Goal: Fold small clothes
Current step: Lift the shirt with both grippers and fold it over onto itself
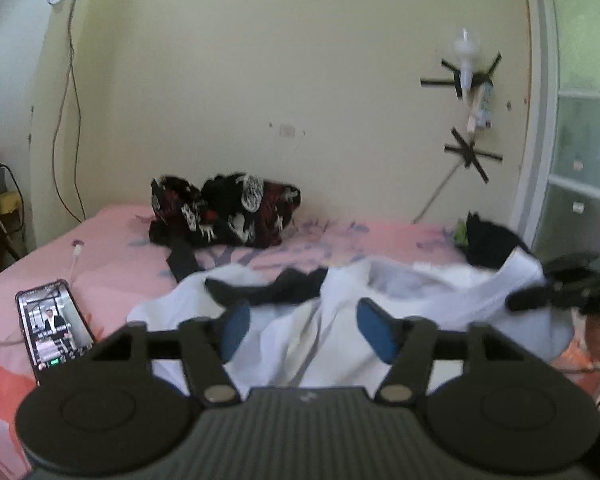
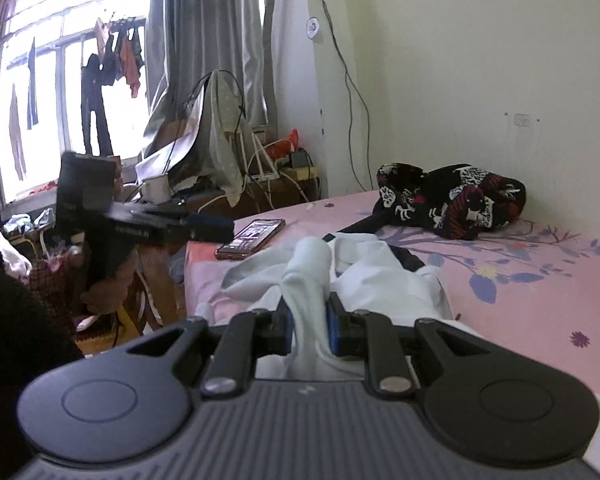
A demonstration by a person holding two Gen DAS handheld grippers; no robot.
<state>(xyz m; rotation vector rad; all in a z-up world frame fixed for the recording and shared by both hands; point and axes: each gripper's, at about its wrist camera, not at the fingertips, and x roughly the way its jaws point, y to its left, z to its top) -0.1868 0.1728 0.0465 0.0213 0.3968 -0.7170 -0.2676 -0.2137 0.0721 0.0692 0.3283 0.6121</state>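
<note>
A white garment (image 1: 340,320) with black trim lies crumpled on the pink bedsheet (image 1: 112,264). My left gripper (image 1: 302,330) is open, its blue pads apart just above the garment. My right gripper (image 2: 309,326) is shut on a bunched fold of the white garment (image 2: 312,276), which stands up between the pads. The right gripper also shows in the left wrist view (image 1: 556,292) at the garment's right edge. The left gripper shows in the right wrist view (image 2: 204,226), hovering left of the bed.
A bundle of black, red and white patterned clothes (image 1: 228,212) lies by the wall. A lit phone (image 1: 54,320) with a cable lies on the bed's left part. A dark item (image 1: 488,244) lies at the far right. Cluttered furniture (image 2: 204,168) stands beside the bed.
</note>
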